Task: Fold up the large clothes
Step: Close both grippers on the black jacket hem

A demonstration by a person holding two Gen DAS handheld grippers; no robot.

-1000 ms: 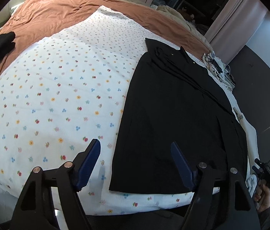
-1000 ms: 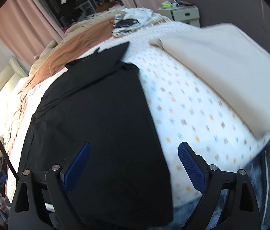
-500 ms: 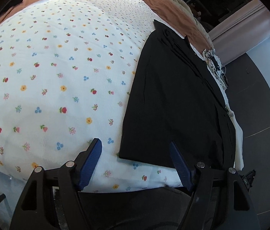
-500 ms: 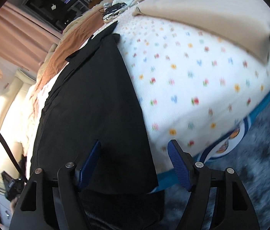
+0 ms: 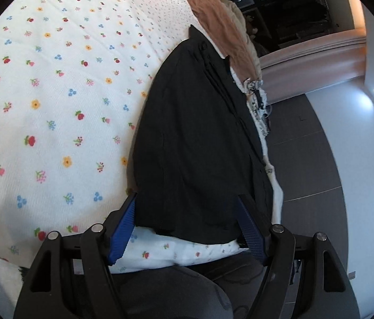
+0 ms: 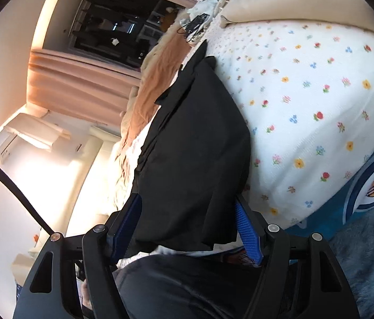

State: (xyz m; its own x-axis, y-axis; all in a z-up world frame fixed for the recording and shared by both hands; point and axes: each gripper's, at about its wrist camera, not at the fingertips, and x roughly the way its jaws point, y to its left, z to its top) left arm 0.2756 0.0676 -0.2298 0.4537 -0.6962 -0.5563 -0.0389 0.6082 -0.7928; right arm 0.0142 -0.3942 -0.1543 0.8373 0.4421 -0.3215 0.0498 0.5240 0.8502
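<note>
We look from both wrists low at the near edge of the bed (image 5: 54,106), close over the hem of the black garment (image 5: 195,146) and along its length. Our left view faces its left corner, our right view its right corner (image 6: 195,146); both share that garment.

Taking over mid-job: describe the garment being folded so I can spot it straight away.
Find the bed with the white flowered sheet. Along its near edge lies the black garment, spread flat, its bottom hem between the open fingers of the left gripper and right gripper. It is the only plain black piece; the brown blanket lies beyond it.
</note>
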